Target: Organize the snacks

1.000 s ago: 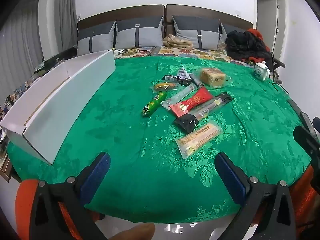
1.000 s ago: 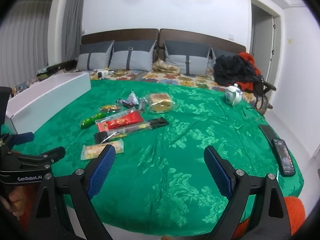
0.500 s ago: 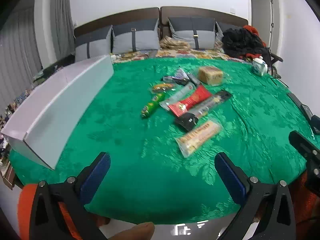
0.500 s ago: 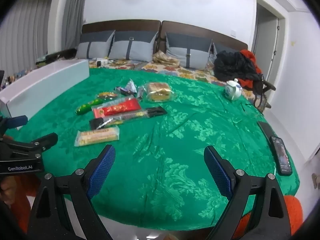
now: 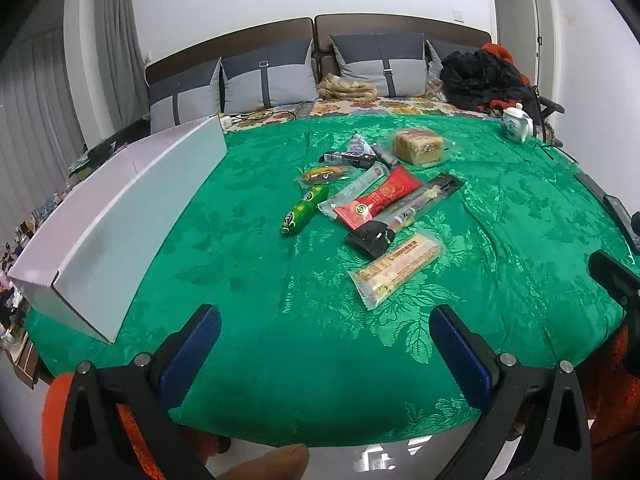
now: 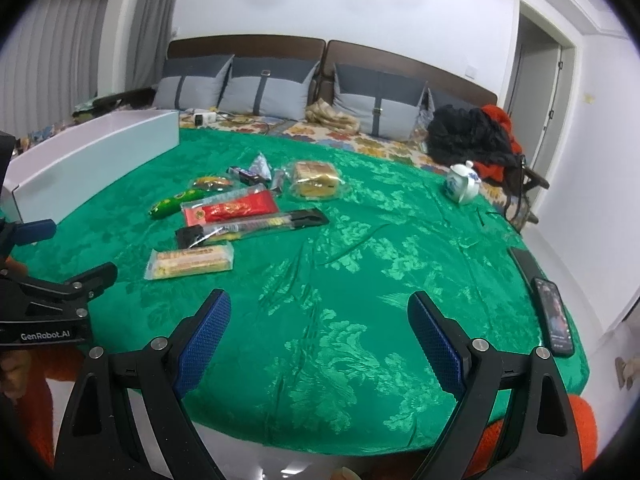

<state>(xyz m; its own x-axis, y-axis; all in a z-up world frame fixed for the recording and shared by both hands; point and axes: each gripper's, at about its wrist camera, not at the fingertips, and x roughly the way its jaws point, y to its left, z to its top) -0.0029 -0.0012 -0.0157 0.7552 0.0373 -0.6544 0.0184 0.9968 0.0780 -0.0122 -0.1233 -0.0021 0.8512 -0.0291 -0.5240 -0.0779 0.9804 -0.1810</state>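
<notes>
Two tongs, both spread wide and empty, hang over the near edge of the green cloth. The left tongs and right tongs have edged forward and lower over the last second, so the snack pile sits a little larger in both views; nothing there has been touched. The wafer pack lies nearest, then the black pack, red pack and green stick, with the cake at the far end. The white box, probably their destination, stands well apart on the left. I'd judge the sorting hasn't begun, and this is the approach to a first pick.

The box's inside is hidden from both cameras. The small packets behind the red pack overlap and are hard to tell apart. A phone lies at the cloth's right edge.
</notes>
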